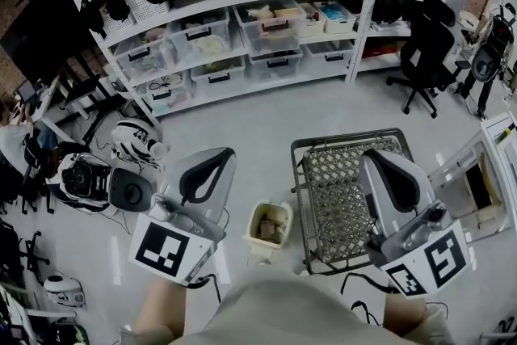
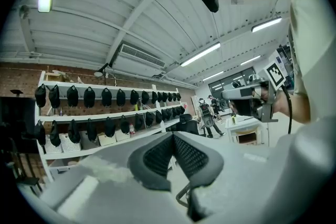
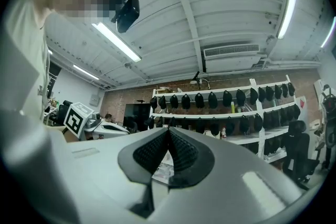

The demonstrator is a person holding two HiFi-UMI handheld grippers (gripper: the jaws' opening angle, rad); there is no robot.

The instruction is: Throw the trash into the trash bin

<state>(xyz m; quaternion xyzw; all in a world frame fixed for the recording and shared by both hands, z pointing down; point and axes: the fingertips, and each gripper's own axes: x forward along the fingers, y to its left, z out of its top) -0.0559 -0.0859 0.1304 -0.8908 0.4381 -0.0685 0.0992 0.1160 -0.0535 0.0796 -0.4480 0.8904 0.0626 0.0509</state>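
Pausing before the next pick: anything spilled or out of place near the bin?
Nothing spilled. The small beige plastic trash bin stands upright on the floor, trash inside. Only oddity: the left gripper and right gripper are both shut with nothing between their jaws.

Tally of the room, by kind

Two grippers, the left gripper (image 1: pixel 208 170) and the right gripper (image 1: pixel 388 174); one small trash bin (image 1: pixel 269 210) at 6 o'clock; one wire basket (image 1: pixel 347 143) at 5 o'clock; one black office chair (image 1: pixel 424 52) at 2 o'clock; one white shelf unit (image 1: pixel 242 0) at 12 o'clock with two rows of black caps (image 3: pixel 212 98), too small to count; at least two white helmets (image 1: pixel 136 140) at 9 o'clock.
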